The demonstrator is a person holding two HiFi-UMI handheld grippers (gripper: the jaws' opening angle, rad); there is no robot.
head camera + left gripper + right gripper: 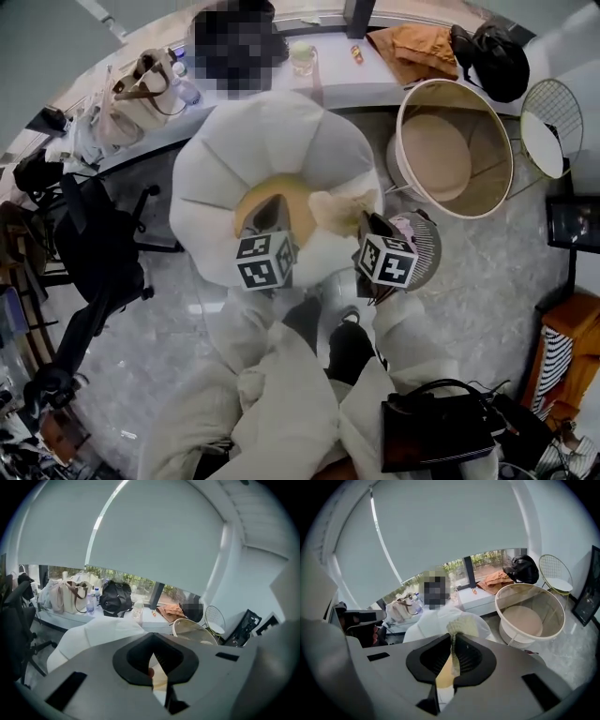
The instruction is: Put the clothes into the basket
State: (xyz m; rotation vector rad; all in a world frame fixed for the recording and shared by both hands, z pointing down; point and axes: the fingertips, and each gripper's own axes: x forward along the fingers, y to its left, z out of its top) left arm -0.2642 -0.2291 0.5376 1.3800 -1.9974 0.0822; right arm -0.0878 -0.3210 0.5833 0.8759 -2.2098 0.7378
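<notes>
A big white garment [272, 141] with a yellowish inner side hangs spread out in front of me, held up by both grippers. My left gripper [272, 214] is shut on its edge, and pale cloth shows between the jaws in the left gripper view [153, 668]. At the garment's right, my right gripper [371, 225] is shut on a cream, knit-looking fold [461, 626], which runs down between the jaws [452, 660]. The round white basket [492, 150] with a beige bottom stands tilted on the floor at the upper right, beyond the right gripper. It also shows in both gripper views [194, 629] [553, 611].
A long counter [337, 75] at the back carries tote bags [141, 89], a bottle, an orange cloth [412, 47] and a black bag [497, 56]. A wire stool [548, 127] stands right of the basket. A black office chair [94, 253] is on the left and a black bag [436, 431] at the bottom.
</notes>
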